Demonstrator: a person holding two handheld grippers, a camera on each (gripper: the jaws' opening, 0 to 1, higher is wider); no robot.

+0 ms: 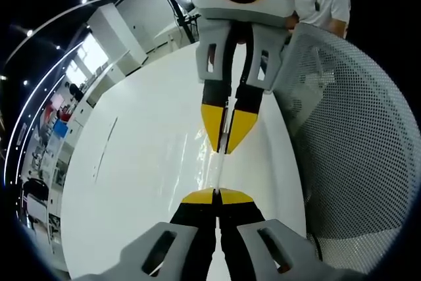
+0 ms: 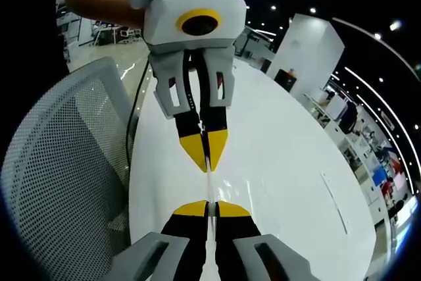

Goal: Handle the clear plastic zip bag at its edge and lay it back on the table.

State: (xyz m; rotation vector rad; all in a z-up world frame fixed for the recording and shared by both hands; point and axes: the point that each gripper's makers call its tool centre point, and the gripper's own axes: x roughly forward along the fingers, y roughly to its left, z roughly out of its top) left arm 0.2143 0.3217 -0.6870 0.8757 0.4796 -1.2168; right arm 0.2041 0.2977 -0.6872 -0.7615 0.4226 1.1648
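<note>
The clear zip bag (image 1: 219, 169) is pinched edge-on between the left claw (image 1: 216, 195) and right claw (image 2: 208, 207), stretched between them above the white desk (image 1: 145, 162).

My left gripper view looks forward along its own jaws, close above the white table (image 1: 131, 182), straight at the right gripper (image 1: 227, 137), with the mesh chair (image 1: 358, 143) along its right side. My right gripper view faces the opposite way, equally close and low, straight at the left gripper (image 2: 206, 154), with the same chair (image 2: 59, 162) on its left. Both views share the short gap between the grippers, the tabletop and the chair.
</note>
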